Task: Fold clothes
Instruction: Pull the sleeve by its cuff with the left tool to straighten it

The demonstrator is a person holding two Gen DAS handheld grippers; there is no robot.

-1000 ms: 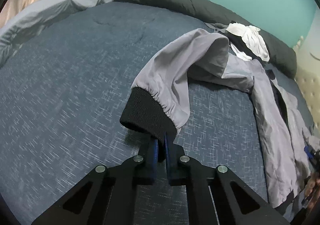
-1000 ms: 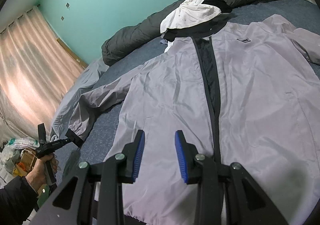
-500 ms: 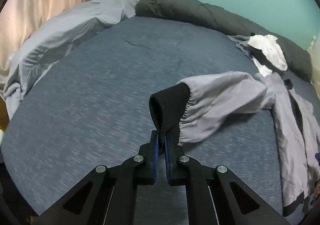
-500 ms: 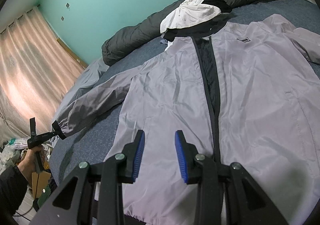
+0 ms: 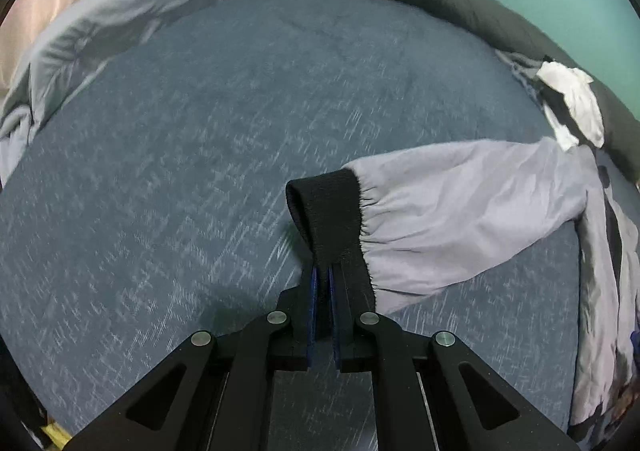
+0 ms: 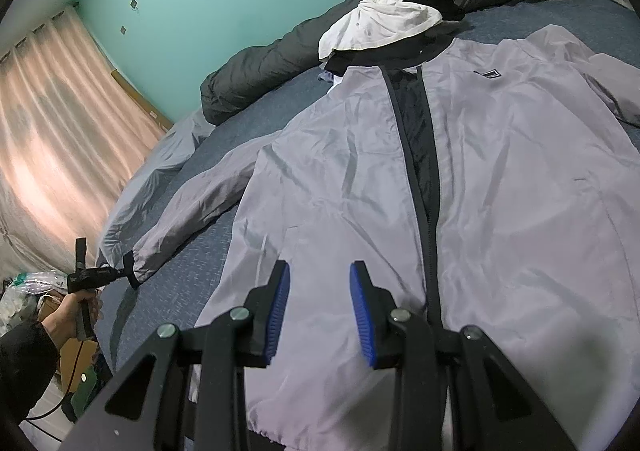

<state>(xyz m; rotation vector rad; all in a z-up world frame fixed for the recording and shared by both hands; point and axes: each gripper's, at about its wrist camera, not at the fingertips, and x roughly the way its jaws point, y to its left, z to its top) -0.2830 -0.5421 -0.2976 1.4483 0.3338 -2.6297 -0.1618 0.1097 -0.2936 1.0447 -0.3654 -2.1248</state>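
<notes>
Jacket (image 6: 460,187), pale grey with a dark zip, lies front-up and spread flat on the blue bed (image 5: 180,171). At far left, the left gripper (image 5: 323,279) pinches the black cuff (image 5: 332,219), its jaws just starting to part; the sleeve (image 6: 192,207) runs straight out from the body. Further right, the right gripper (image 6: 320,307) hovers half-spread and empty over the hem, nearer the body.

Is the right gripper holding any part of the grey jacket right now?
No, the right gripper hangs open above the jacket with nothing between its blue pads.
</notes>
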